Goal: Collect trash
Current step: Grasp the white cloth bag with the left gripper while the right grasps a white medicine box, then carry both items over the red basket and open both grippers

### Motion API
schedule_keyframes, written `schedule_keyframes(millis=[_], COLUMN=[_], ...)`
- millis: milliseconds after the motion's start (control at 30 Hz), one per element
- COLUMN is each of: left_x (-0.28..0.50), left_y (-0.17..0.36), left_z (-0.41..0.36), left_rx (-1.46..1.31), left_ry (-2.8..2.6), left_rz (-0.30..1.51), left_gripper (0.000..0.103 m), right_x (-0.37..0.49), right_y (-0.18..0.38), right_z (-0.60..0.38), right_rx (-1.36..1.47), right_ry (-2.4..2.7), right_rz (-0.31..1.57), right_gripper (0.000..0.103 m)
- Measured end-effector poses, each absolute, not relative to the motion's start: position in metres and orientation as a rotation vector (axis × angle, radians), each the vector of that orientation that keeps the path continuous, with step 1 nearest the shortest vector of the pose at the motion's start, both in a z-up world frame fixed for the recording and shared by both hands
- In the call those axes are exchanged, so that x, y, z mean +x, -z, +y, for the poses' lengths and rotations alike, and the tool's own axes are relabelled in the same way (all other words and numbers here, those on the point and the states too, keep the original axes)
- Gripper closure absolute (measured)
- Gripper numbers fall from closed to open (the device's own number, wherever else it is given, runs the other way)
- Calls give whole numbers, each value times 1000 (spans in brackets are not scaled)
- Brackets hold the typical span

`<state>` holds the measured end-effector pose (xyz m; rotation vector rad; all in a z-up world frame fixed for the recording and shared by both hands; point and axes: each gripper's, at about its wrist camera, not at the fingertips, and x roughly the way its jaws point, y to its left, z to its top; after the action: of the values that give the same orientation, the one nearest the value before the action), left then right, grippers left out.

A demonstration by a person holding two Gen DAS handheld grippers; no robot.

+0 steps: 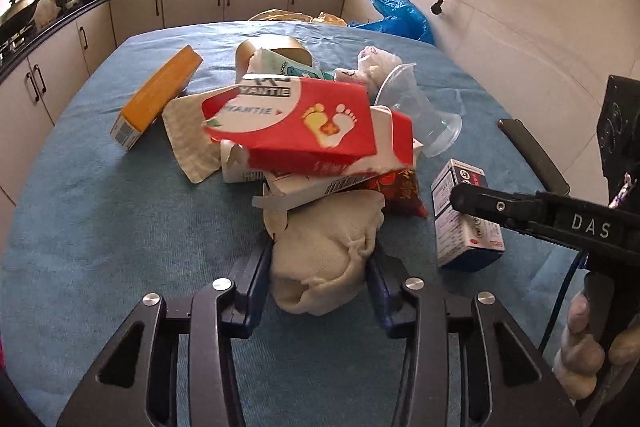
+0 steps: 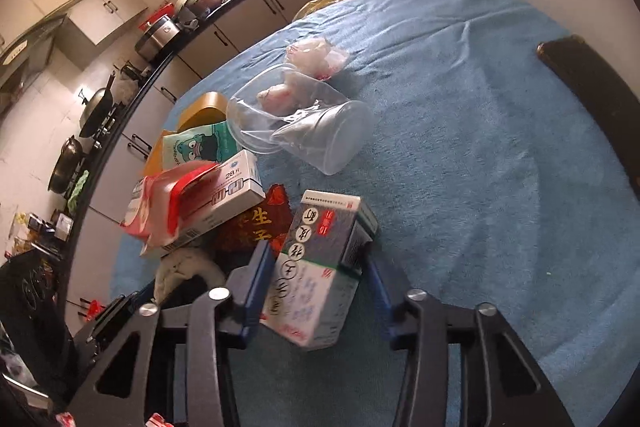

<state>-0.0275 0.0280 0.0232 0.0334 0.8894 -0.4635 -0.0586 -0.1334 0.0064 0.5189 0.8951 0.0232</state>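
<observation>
Trash pile (image 1: pixel 312 147), lower items half-buried

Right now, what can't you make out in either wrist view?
- Left wrist: bottom of the crumpled paper wad, hidden between the left hand-held gripper fingers.
- Left wrist: boxes under the red carton, covered by it.
- Left wrist: medicine box, partly behind the right hand-held gripper.
- Right wrist: dark object, cut by the right edge.
</observation>
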Motion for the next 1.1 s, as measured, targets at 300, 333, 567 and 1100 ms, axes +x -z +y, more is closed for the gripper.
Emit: schedule_keyframes(millis=[300,333,567,1100], left_x=[-72,-79,-121,-183], left_y=[-47,-51,-64,-68], left_z=[60,67,125,344], left_rx=[-77,-92,-168,-342], left_ry=[437,434,338,-181], left_rz=[851,844,791,716], left_gripper=[64,64,64,64], right_x=[-98,-100,-117,-97], right_y=[-24,-26,-36,-53], right_z=[-131,-130,-98,112], right_rx=[476,473,421,244], right_ry=[-32,-37,-101,-543], right_rz=[857,855,852,919], right_gripper=[59,59,59,59])
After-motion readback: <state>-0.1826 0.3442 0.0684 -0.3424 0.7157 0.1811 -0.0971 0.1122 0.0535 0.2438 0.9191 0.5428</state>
